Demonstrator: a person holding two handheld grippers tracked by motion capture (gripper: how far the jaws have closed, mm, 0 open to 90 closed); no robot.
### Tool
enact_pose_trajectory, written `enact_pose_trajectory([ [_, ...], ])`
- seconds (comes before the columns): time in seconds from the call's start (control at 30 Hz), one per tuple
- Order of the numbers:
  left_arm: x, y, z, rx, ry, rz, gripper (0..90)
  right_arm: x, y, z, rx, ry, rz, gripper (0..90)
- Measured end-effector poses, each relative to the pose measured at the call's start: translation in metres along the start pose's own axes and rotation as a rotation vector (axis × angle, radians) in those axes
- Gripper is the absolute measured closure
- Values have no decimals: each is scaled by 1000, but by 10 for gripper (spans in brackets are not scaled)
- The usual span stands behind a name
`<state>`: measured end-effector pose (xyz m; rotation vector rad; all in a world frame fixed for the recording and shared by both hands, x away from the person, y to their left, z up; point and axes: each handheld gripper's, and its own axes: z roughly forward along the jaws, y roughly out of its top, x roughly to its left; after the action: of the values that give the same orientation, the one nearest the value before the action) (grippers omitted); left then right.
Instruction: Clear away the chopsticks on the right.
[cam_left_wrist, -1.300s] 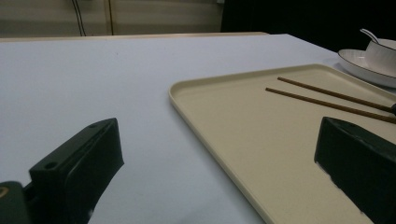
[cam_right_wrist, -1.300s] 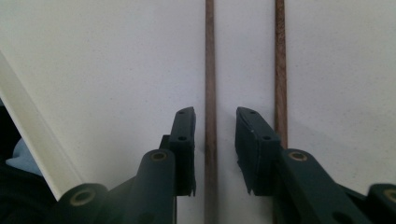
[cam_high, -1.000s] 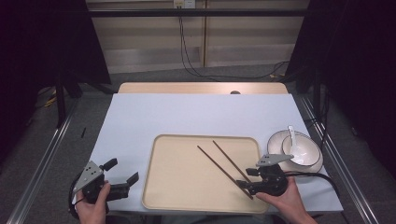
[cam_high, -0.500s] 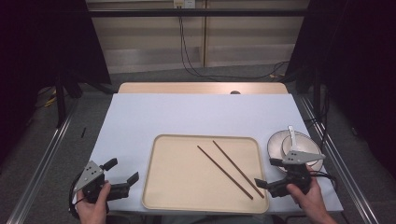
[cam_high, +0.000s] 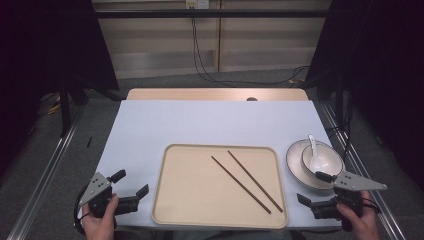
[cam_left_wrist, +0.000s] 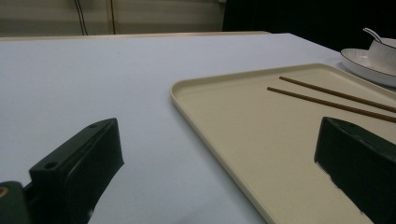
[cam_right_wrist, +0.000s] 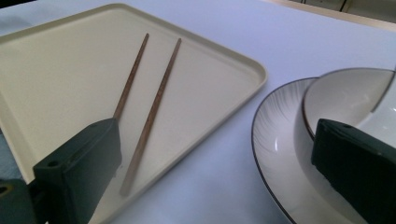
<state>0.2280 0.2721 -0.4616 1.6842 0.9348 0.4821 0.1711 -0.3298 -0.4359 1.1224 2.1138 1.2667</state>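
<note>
A table (cam_high: 210, 125) covered in pale blue-white is filling the high view. A beige tray (cam_high: 190, 200) is lying at its near edge, centred, carrying two brown chopsticks (cam_high: 247, 181) side by side on its right half. A white plate (cam_high: 296, 167) is sitting near the right edge, holding a bowl (cam_high: 322, 160) with a spoon (cam_high: 312, 143) in it. The left gripper (cam_high: 131, 188) is hovering at the near left corner, jaws wide apart. The right gripper (cam_high: 311, 189) is hovering at the near right corner, jaws wide, empty.
</note>
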Motion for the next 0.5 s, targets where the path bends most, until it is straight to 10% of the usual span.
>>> enact_pose_trajectory([
  [0.5,-4,2,-3,-63,-3,-11,9,-15,-26,-29,-112,-69,99,36],
])
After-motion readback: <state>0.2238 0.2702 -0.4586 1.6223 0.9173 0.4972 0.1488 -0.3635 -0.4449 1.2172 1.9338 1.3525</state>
